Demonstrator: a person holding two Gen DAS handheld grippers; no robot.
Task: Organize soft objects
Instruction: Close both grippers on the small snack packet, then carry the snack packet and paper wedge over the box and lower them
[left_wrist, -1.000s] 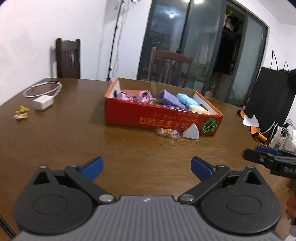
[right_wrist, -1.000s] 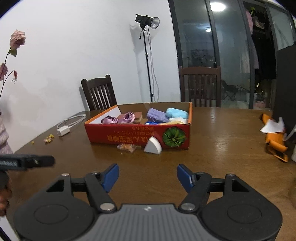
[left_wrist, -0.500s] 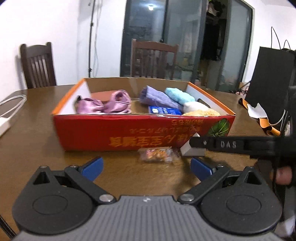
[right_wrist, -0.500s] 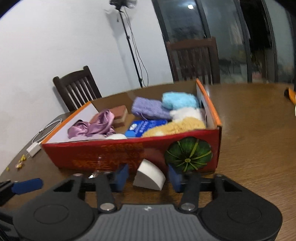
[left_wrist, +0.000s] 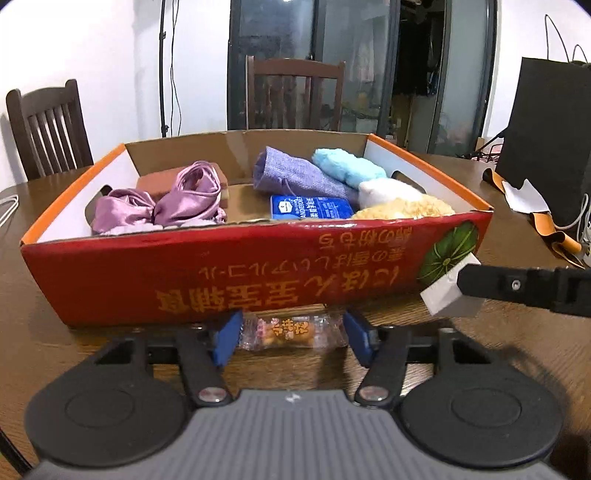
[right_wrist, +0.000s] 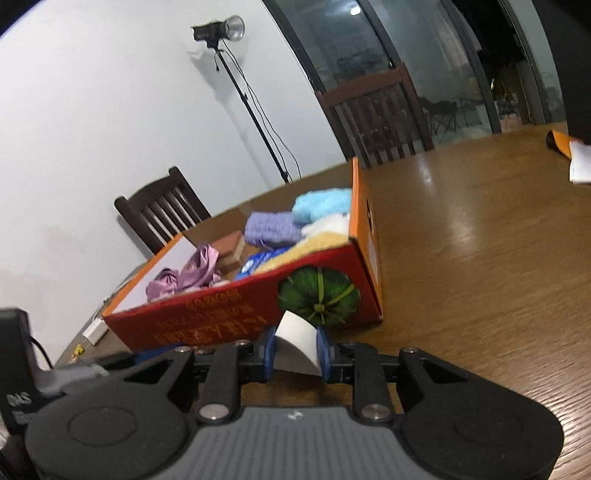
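Observation:
A red cardboard box (left_wrist: 236, 280) sits on the wooden table and holds purple satin cloth (left_wrist: 166, 203), a lilac pouch (left_wrist: 295, 177), blue, white and yellow fluffy pieces and a blue packet. My left gripper (left_wrist: 291, 334) has its blue fingers on either side of a clear snack packet (left_wrist: 291, 330) on the table in front of the box. My right gripper (right_wrist: 295, 349) is shut on a white wedge-shaped sponge (right_wrist: 297, 341), lifted and tilted by the box's front right corner; the sponge also shows in the left wrist view (left_wrist: 448, 291).
Dark wooden chairs (left_wrist: 295, 96) stand behind the table. A light stand (right_wrist: 243, 99) is by the wall. A black bag (left_wrist: 550, 140) and orange and white scraps (left_wrist: 532, 206) lie to the right. A white charger (right_wrist: 95, 329) lies to the left.
Both grippers moved forward to the box front. The right gripper closed on the white sponge and raised it, tilting. The left gripper's fingers narrowed around the snack packet.

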